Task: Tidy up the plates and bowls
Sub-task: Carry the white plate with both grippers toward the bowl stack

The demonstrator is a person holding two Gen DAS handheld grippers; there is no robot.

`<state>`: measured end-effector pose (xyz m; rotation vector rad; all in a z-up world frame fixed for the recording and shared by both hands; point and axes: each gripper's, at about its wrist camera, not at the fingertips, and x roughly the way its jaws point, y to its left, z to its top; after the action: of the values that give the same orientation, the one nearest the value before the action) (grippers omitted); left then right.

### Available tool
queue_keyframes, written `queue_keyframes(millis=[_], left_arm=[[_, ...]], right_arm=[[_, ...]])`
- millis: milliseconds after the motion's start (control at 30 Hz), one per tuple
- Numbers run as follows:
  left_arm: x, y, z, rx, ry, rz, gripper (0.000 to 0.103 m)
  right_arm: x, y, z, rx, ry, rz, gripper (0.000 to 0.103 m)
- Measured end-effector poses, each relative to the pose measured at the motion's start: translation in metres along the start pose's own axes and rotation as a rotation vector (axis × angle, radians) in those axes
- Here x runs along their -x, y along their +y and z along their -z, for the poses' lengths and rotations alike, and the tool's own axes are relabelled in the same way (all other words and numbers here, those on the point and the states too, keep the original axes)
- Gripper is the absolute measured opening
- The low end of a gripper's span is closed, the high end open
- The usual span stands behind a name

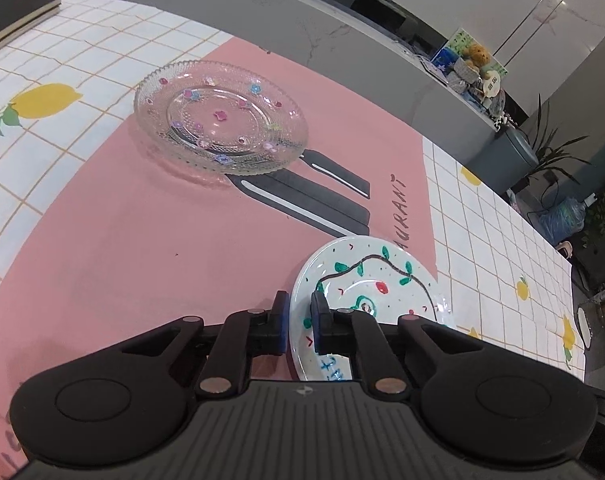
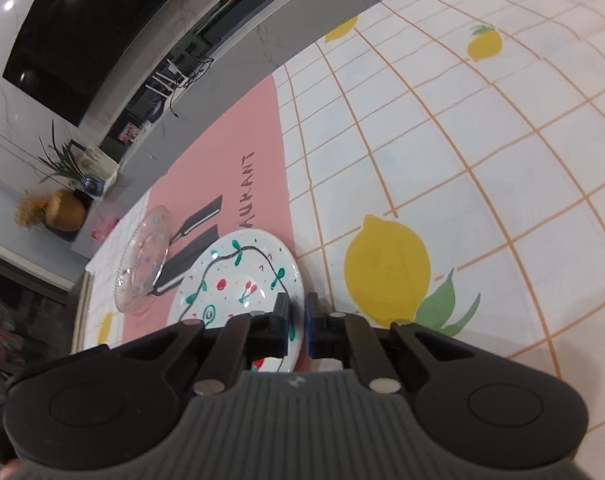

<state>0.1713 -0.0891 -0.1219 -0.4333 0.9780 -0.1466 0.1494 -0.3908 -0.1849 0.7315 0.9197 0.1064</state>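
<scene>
A white plate painted with green vines and red cherries (image 1: 376, 280) (image 2: 238, 276) lies at the near right corner of the pink mat (image 1: 142, 240). My left gripper (image 1: 300, 316) is shut on its left rim, one finger inside the plate and one outside. On the opposite rim my right gripper (image 2: 298, 316) is shut the same way. Whether the plate rests on the mat or hangs just above it I cannot tell. A clear glass plate with small coloured flowers (image 1: 222, 120) (image 2: 142, 260) sits farther back on the mat, apart from both grippers.
The mat lies on a white checked cloth with lemons (image 2: 442, 140) that spreads wide to the right. A dark notebook (image 1: 18, 12) lies at the far left. A grey counter (image 1: 342, 40) runs behind the table. The table edge (image 1: 570, 280) drops off at the right.
</scene>
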Motion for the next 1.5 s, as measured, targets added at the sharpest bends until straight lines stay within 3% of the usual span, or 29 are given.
queue_keyframes(millis=[1000,1500], left_arm=[[0.091,0.004,0.035,0.028,-0.094,0.002,0.01],[0.133,0.022,0.079,0.024,-0.067,0.008,0.01]], right_arm=[[0.063,0.016,0.055,-0.05,-0.005,-0.068,0.006],[0.102,0.016,0.108,-0.041,0.007,-0.069,0.006]])
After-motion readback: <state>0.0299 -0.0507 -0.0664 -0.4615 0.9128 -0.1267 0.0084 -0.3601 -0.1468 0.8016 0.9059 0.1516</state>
